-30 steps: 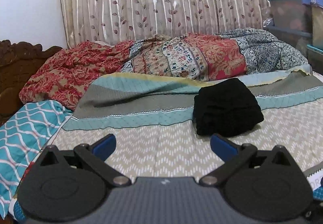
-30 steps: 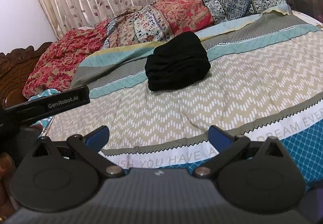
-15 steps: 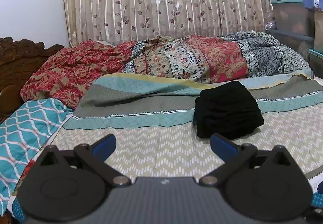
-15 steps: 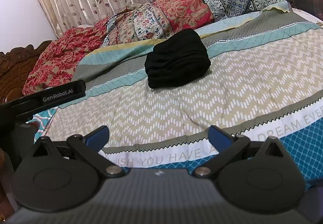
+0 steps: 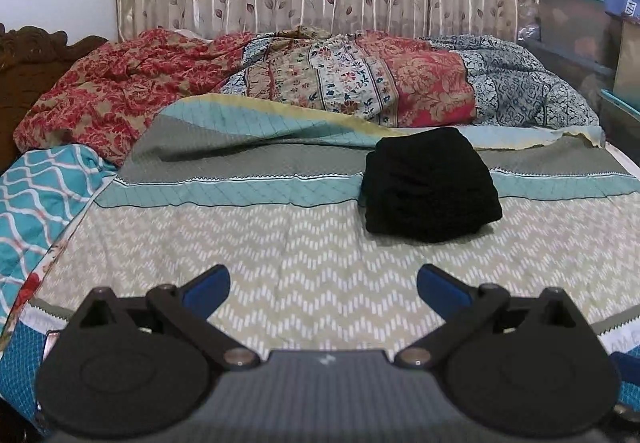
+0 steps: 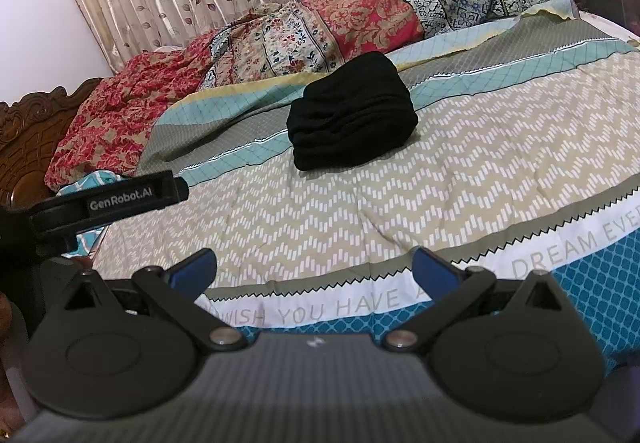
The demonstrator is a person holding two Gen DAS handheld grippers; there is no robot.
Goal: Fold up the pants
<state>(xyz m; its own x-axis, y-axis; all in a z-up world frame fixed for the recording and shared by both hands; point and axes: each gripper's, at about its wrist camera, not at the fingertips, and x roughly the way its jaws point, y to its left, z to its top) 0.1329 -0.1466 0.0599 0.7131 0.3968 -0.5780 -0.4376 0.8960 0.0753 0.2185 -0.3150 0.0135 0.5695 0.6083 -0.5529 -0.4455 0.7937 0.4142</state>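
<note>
Looks like you're basically done here. The black pants [image 5: 430, 187] are already folded into a compact bundle, sitting on the bed's patterned bedspread [image 5: 304, 263] toward the far right, just in front of the heaped floral quilts [image 5: 360, 83]. Your left gripper [image 5: 323, 285] has its jaws spread wide with nothing in them, and it's well short of the pants. Same for the right gripper [image 6: 314, 269]: wide open, empty, hanging over the near edge of the bed. I'd say nothing's left except maybe squaring the bundle if you're picky.
</note>
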